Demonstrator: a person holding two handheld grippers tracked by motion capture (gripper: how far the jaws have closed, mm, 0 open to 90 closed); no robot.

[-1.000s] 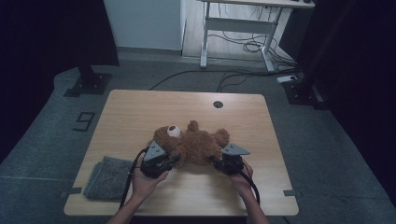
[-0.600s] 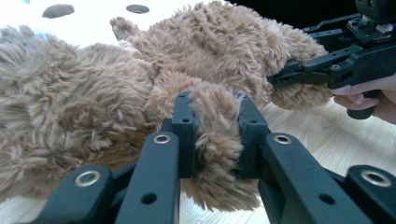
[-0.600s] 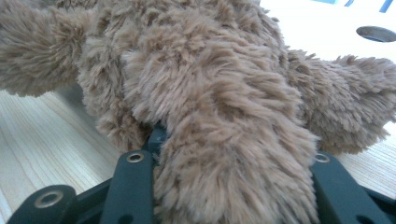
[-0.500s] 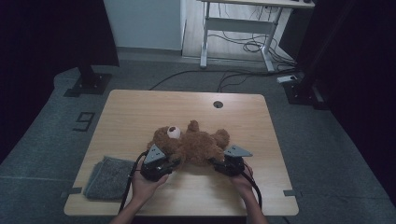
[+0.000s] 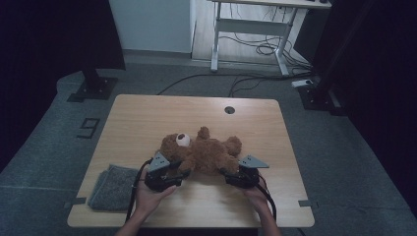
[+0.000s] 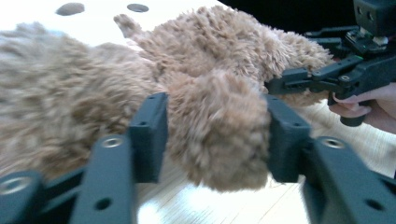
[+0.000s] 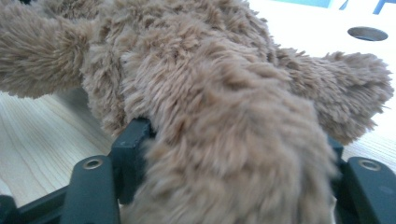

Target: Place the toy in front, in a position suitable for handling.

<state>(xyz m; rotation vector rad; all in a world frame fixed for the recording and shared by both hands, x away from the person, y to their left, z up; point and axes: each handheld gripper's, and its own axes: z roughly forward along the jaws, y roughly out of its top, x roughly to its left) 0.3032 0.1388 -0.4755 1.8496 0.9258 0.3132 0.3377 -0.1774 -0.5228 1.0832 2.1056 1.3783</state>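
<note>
The teddy bear lies on the table, head toward the left, long axis running across. Its near limbs are hidden between the jaws. The left claw has just been opening, a furry limb filling the gap; whether its pads still press I cannot tell. The right claw likewise. Bare wood stretches beyond; a grey cloth lies at the near-left edge.

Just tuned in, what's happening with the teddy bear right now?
A person holds a claw in each hand at the near edge of the table. The bear lies on the wood. The left claw has a furry limb between its jaws and the right claw another; both have just been opening, so they seem to be letting go. A grey cloth lies at the left.
</note>
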